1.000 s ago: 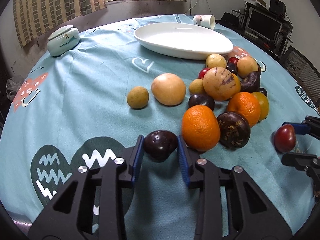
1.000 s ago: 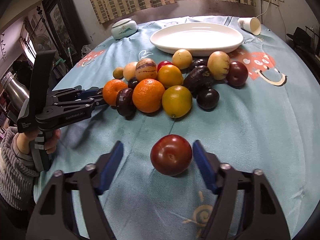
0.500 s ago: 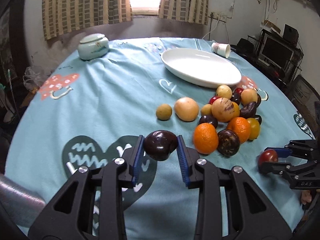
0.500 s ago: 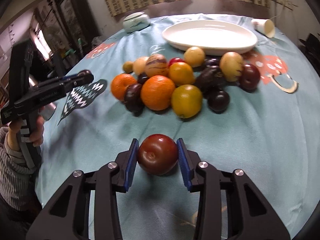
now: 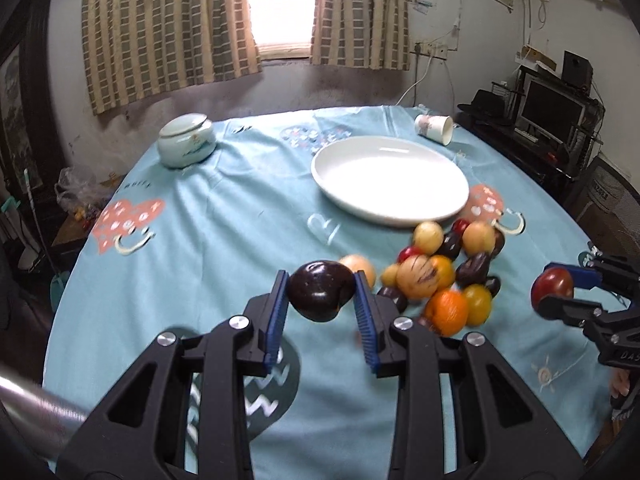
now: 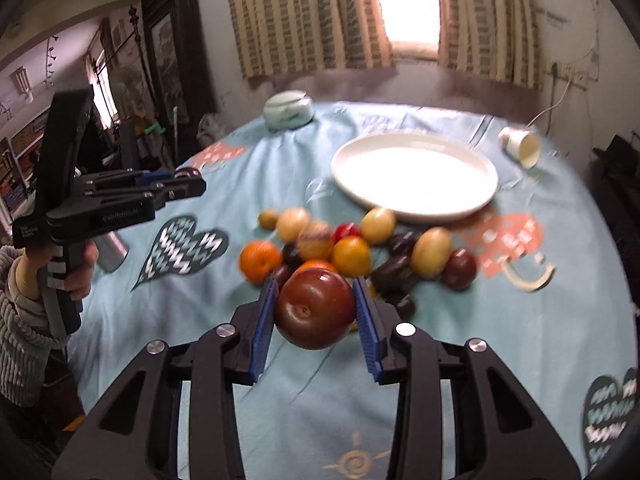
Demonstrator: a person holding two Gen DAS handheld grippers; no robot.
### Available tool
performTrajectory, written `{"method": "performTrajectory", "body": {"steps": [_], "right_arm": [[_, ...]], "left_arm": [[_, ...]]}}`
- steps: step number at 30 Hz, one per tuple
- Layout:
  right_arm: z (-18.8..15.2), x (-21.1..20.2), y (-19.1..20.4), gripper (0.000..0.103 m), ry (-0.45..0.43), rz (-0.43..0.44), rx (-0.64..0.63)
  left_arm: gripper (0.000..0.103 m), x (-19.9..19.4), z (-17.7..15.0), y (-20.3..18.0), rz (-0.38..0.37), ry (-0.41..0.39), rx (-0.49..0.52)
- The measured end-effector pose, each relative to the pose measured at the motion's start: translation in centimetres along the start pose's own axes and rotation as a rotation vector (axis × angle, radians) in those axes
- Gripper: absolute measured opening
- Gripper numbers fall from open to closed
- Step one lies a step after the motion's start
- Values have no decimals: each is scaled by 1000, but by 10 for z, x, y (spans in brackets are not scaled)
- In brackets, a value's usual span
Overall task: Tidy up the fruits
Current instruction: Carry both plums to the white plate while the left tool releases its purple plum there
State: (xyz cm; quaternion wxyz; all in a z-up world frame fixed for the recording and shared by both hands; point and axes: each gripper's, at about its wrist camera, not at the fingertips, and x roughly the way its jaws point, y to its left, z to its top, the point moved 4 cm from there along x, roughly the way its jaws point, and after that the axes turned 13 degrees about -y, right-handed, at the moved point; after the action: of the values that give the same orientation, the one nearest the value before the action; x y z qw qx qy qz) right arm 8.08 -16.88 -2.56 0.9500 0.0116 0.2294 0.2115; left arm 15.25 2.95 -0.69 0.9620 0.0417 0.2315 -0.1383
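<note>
My left gripper (image 5: 320,300) is shut on a dark purple fruit (image 5: 322,295), lifted above the blue tablecloth (image 5: 224,240). My right gripper (image 6: 316,312) is shut on a dark red plum (image 6: 315,314), also raised off the table. In the left wrist view the right gripper (image 5: 560,294) shows at the right edge with the plum (image 5: 552,288) between its jaws. In the right wrist view the left gripper (image 6: 182,182) hangs at the left, held by a hand (image 6: 76,276). A pile of fruits (image 5: 440,272), orange, yellow and dark, lies on the cloth before an empty white oval plate (image 5: 390,180).
A lidded ceramic jar (image 5: 186,140) stands at the table's far left, and a paper cup (image 5: 434,128) lies on its side at the far right. A monitor and shelves (image 5: 552,108) stand beyond the right edge. Curtains and a window are behind the table.
Both grippers have risen from the table with their fruits. The right gripper's jaws closed on the red plum, which had been resting on the cloth between them.
</note>
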Motion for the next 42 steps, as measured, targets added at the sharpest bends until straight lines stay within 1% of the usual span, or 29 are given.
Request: {"method": "performTrajectory", "body": {"steps": [2,4,8,10,14,16,18,21,23,24,26,27,28,29,30,35,39,40,42], "right_arm": [[17,-1,-13,39,-33,-44,-19],[29,5,-24,39,-50,-68,-20],[53,39,-43,39,-64,-124,-56],[61,62,-55,39,-53,-119,-44],[69,105,-81,39,-26,-121,8],[68,125,-94,39,-4,-122,41],[66,140,-106,39,19,-131,58],[60,155,-116,39,51,-139,66],[53,164,-118,39,85,-145,53],[50,167,-118,39,97,-149,48],[43,174,-117,40,134,-142,41],[42,176,-118,40,144,-140,42],[41,177,-118,40,147,-144,41],[41,178,-118,40,147,-149,38],[41,178,-118,40,150,-151,33],[44,177,-121,40,143,-169,25],[56,165,-119,40,100,-166,27],[60,163,-117,41,90,-164,25],[64,162,-112,55,85,-169,8]], "left_arm": [[33,15,16,-9,-22,-8,-1],[33,32,30,-17,-44,-13,-6],[33,69,49,-32,-73,-13,-23],[33,90,54,-37,-76,-8,-29],[33,133,55,-39,-49,16,-35],[33,156,51,-41,-41,42,-36],[33,175,47,-45,-46,59,-28],[33,193,43,-50,-54,78,-5],[33,206,36,-54,-60,107,-5],[33,212,33,-54,-77,140,-19],[34,215,31,-52,-113,157,-56],[35,216,32,-51,-108,159,-54],[44,216,32,-51,-100,161,-45],[52,216,32,-51,-93,158,-39],[56,215,33,-50,-89,154,-37],[57,208,40,-45,-85,139,-49],[57,197,48,-39,-70,117,-47],[59,192,51,-38,-63,108,-46],[63,183,56,-35,-48,89,-40]]}}
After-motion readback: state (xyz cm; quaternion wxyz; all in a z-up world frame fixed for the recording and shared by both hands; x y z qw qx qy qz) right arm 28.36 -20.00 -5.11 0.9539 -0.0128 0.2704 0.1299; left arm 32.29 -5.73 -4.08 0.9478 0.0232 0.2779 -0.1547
